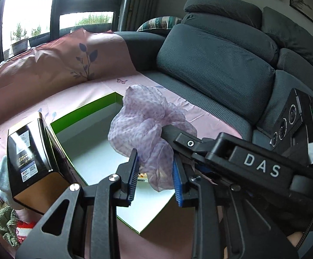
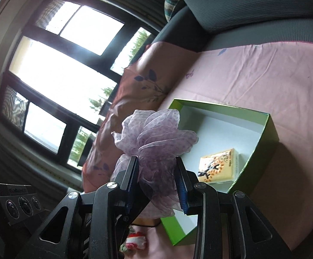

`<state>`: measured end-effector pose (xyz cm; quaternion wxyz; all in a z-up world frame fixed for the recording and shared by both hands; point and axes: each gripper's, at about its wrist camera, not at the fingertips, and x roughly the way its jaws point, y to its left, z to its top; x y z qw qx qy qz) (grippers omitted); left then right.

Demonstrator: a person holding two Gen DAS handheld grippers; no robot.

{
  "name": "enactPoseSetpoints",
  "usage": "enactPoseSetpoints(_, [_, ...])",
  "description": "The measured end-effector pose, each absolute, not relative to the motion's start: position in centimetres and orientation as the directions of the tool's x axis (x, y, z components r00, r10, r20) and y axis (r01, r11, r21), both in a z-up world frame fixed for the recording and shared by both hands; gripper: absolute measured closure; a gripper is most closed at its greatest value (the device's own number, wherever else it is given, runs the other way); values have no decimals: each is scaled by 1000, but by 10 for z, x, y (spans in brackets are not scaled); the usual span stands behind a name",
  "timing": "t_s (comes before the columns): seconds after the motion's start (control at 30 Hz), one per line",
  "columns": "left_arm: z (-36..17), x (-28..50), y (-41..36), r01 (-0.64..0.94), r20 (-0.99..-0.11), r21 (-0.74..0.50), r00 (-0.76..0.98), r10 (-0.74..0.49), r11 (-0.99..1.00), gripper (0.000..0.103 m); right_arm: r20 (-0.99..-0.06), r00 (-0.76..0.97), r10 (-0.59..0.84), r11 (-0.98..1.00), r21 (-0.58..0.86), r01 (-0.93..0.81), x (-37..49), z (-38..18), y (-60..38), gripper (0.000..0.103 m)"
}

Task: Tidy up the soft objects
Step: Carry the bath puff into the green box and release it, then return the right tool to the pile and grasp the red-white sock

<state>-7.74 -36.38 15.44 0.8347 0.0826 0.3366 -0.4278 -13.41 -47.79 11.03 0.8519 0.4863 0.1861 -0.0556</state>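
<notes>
Both grippers (image 1: 155, 172) (image 2: 157, 179) clamping scarf (image 1: 147, 118) above box rim (image 1: 85, 106)

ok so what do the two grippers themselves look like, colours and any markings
Both are black, angular linkage frames with silver round pivot bolts and triangular cut-outs. Each finger carries a blue ribbed pad. Seen from the left gripper, the right gripper has white "DAS" lettering on its body, plus a black module with three round lenses and a small green light.
</notes>
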Motion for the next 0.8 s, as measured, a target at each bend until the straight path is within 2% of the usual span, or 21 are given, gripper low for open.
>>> enactPoseSetpoints(0.13, [141, -75, -365, 745, -651, -175, 403, -643, 644, 65, -420, 905, 66, 490, 804, 337, -132, 101, -483, 65])
enactPoseSetpoints(0.2, [139, -75, -364, 746, -653, -166, 408, -639, 645, 52, -427, 903, 48, 494, 796, 350, -134, 102, -484, 48])
enactPoseSetpoints(0.23, [139, -75, -362, 743, -652, -156, 417, -633, 651, 49, -427, 904, 39, 498, 792, 352, -135, 103, -483, 44])
enactPoseSetpoints(0.3, [140, -76, -359, 737, -649, -147, 431, -626, 660, 34, -413, 910, 41, 508, 793, 337, -137, 106, -481, 39])
enactPoseSetpoints(0.37, [142, -75, -353, 729, -652, -151, 434, -621, 668, 24, -388, 920, 54, 511, 803, 308, -138, 109, -479, 33])
enactPoseSetpoints(0.4, [144, -75, -348, 724, -647, -160, 437, -625, 671, 23, -375, 925, 58, 515, 805, 294, -138, 111, -477, 28])
enactPoseSetpoints(0.47, [146, -76, -340, 720, -638, -167, 442, -631, 673, 21, -354, 933, 57, 529, 804, 272, -139, 115, -474, 24])
enactPoseSetpoints(0.8, [161, -84, -282, 663, -609, -145, 525, -594, 734, 16, -350, 935, 52, 588, 767, 255, -137, 134, -451, 20])
